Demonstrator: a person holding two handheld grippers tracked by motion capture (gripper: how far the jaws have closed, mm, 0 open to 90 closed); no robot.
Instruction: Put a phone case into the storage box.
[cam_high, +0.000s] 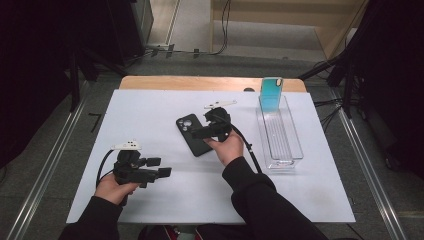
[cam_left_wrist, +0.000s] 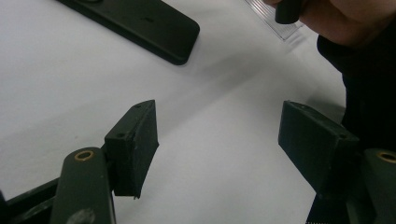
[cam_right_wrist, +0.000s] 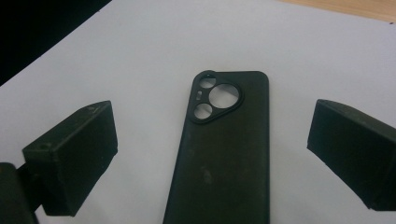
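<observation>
Phone case (cam_right_wrist: 224, 154) lies flat, camera cutouts up, between the spread jaws of the right tool (cam_right_wrist: 210, 154), apparently lined up to grip its long edges. Left tool (cam_high: 150, 170) idles nearer the person than the case, jaws apart. Beyond the case's right edge stands a clear tray (cam_high: 280, 135); bare surface (cam_high: 150, 110) surrounds it.

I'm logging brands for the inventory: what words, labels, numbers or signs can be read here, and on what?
None can be read.
Black phone case: plain back, no print visible.
Teal phone case standing in the clear tray: no marking legible.
</observation>
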